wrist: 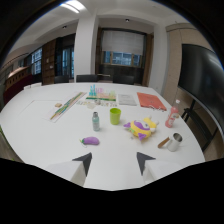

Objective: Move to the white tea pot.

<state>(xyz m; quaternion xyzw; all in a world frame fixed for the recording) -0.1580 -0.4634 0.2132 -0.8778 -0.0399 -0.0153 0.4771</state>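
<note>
Here my tongs [113, 163] hang open over the near desk [40, 135], gripping nothing; the white teapot [173, 142] sits far right of them.

My gripper [114, 162] fingers look like dark matt plastic, spread apart over the smooth, faintly glossy white table [45, 135]. At two o'clock sits a shiny metal cup [174, 141]. At one o'clock lies a soft cloth plush toy [140, 128]; at twelve, a matt green plastic cup [115, 116].
</note>
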